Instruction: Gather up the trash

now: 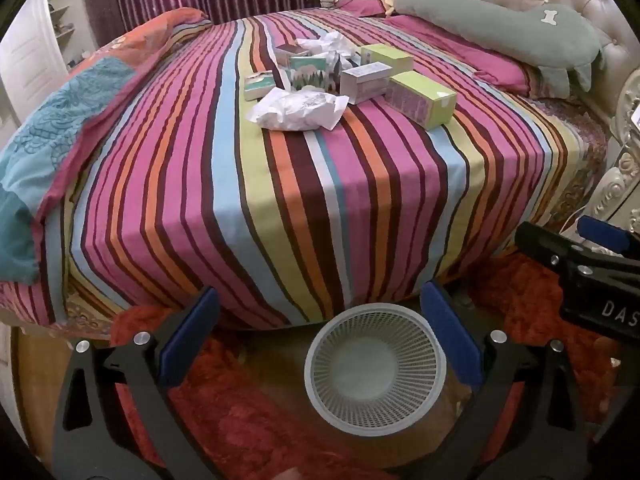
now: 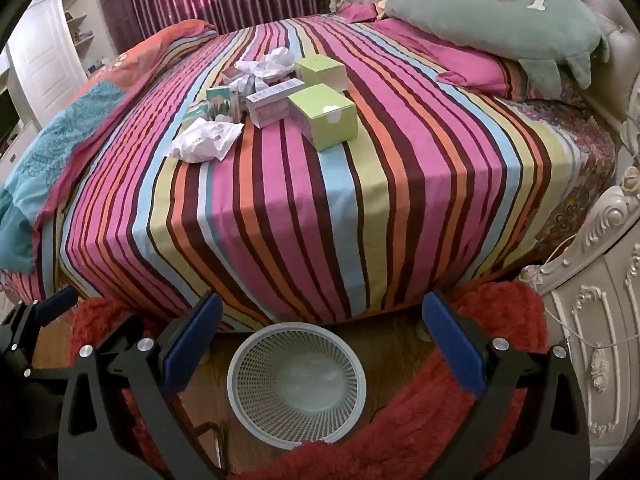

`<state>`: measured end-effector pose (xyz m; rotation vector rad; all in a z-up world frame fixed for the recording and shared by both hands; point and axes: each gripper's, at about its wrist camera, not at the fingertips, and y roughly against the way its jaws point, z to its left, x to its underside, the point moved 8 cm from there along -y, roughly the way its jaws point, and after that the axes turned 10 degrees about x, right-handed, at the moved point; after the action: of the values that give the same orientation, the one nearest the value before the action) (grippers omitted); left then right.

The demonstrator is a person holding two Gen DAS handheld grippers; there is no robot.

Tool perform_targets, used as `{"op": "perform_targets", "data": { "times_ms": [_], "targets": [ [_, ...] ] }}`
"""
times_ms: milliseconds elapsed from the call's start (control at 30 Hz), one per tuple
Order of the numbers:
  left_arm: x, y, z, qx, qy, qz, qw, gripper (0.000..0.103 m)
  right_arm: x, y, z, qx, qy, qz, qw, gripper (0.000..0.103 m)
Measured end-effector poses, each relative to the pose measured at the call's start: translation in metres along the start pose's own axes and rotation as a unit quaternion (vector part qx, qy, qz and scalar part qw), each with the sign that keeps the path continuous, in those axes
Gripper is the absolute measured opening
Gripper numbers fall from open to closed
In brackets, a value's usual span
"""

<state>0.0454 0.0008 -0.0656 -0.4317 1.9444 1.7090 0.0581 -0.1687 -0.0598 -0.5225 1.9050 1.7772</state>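
A pile of trash lies mid-bed on the striped cover: crumpled white paper (image 1: 298, 110) (image 2: 206, 142), another paper wad (image 1: 326, 44) (image 2: 268, 62), green boxes (image 1: 424, 98) (image 2: 324, 114), a white-pink box (image 1: 366, 80) (image 2: 272, 104) and small teal boxes (image 1: 260, 84) (image 2: 220, 106). A white mesh waste basket (image 1: 374, 368) (image 2: 296, 384) stands empty on the floor at the bed's foot. My left gripper (image 1: 320, 332) and right gripper (image 2: 320, 340) are both open and empty, held above the basket, far from the trash.
The striped bed (image 1: 280, 208) fills the view. A green plush pillow (image 1: 500, 28) lies by the tufted headboard. A red shaggy rug (image 2: 440, 420) covers the floor around the basket. An ornate white nightstand (image 2: 600, 340) stands at right. A folded quilt (image 1: 52, 140) lies at left.
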Motion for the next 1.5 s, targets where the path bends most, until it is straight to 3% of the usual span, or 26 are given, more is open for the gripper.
{"op": "perform_targets", "data": {
  "times_ms": [1500],
  "targets": [
    [0.007,-0.004,0.006,0.007,0.016,0.004,0.9998,0.097,0.006,-0.006,0.005,-0.009,0.007,0.014,1.0,0.096]
  ]
}}
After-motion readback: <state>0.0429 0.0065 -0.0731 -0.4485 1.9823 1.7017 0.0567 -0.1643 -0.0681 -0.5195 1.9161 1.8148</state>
